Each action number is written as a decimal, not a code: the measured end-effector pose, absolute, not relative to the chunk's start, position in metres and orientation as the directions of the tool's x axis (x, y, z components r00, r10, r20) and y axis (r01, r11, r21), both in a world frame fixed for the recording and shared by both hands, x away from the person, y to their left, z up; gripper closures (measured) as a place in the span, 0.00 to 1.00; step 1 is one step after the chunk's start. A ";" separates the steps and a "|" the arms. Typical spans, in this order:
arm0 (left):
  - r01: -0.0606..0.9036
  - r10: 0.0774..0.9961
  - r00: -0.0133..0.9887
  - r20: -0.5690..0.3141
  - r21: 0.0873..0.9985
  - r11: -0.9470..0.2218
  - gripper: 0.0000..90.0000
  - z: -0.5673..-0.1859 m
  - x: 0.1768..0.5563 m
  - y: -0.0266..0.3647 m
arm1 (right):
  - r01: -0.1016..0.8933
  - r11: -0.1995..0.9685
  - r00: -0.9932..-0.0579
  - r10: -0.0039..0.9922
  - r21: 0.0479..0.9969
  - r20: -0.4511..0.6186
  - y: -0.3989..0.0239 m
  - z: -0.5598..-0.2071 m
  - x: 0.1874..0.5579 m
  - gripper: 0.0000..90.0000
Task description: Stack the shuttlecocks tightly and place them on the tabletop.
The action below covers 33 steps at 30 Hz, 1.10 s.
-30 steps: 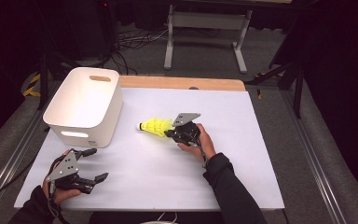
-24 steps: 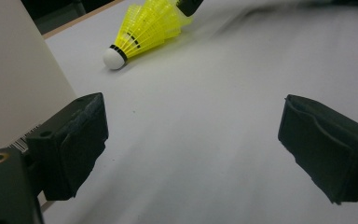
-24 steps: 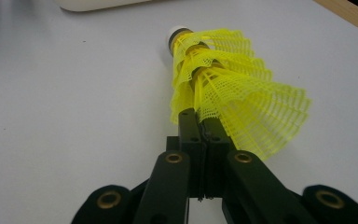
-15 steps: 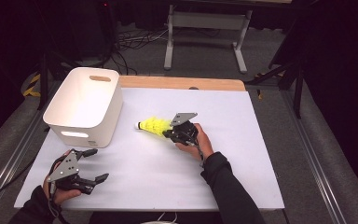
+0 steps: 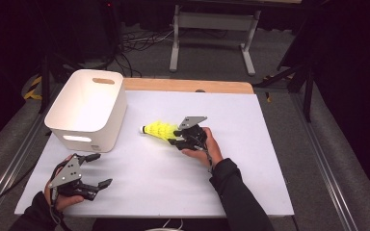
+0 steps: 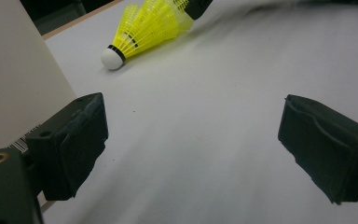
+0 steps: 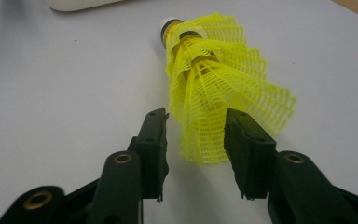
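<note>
A stack of yellow mesh shuttlecocks with a white cork tip lies on its side on the white table, tip pointing toward the bin. My right gripper sits at the wide skirt end. Its jaws have just been opening, and in the right gripper view the skirt lies loosely between them with a gap on the left side; the gripper is open. My left gripper rests at the near left of the table, open and holding nothing. From there the shuttlecocks lie farther off.
A white plastic bin with a handle slot stands at the far left of the table; its wall is close beside my left gripper. A wooden strip runs along the far table edge. The white tabletop stretches to the right.
The right gripper's jaws have spread apart around the shuttlecock skirt, which they pinched before. Both hands have stayed where they were.
</note>
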<state>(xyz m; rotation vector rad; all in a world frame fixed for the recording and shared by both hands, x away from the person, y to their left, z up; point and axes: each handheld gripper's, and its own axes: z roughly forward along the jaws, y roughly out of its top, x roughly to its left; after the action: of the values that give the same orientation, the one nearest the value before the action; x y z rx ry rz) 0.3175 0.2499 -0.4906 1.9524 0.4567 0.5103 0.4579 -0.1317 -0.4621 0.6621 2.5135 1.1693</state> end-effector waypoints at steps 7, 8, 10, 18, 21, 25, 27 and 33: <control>0.097 0.530 0.835 0.148 0.909 -0.406 0.10 -0.491 0.318 0.250 | 0.256 0.558 -0.837 0.537 0.789 -0.109 -0.135 -0.453 0.450 0.55; 0.097 0.530 0.835 0.148 0.909 -0.406 0.10 -0.490 0.318 0.250 | 0.248 0.555 -0.832 0.541 0.794 -0.119 -0.136 -0.451 0.448 0.53; 0.096 0.529 0.835 0.149 0.908 -0.407 0.10 -0.491 0.318 0.250 | 0.237 0.551 -0.821 0.554 0.800 -0.137 -0.137 -0.447 0.445 0.50; 0.092 0.532 0.833 0.152 0.910 -0.405 0.10 -0.490 0.317 0.251 | 0.177 0.551 -0.808 0.555 0.815 -0.199 -0.139 -0.431 0.431 0.44; 0.091 0.531 0.833 0.155 0.908 -0.408 0.10 -0.490 0.318 0.250 | 0.159 0.546 -0.803 0.556 0.822 -0.215 -0.140 -0.426 0.425 0.42; 0.093 0.533 0.832 0.153 0.909 -0.406 0.10 -0.490 0.317 0.250 | 0.128 0.551 -0.797 0.552 0.825 -0.245 -0.140 -0.420 0.418 0.40; 0.091 0.531 0.833 0.154 0.909 -0.407 0.10 -0.490 0.317 0.251 | 0.118 0.547 -0.795 0.552 0.829 -0.251 -0.141 -0.418 0.414 0.38; 0.092 0.531 0.833 0.153 0.909 -0.406 0.10 -0.490 0.317 0.251 | 0.090 0.559 -0.780 0.554 0.824 -0.290 -0.145 -0.413 0.403 0.31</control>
<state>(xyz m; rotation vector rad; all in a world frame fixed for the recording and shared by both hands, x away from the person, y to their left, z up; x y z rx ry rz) 0.3171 0.2505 -0.4900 1.9511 0.4629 0.5189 0.4027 -0.1454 -0.4135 0.5164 2.2645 1.1549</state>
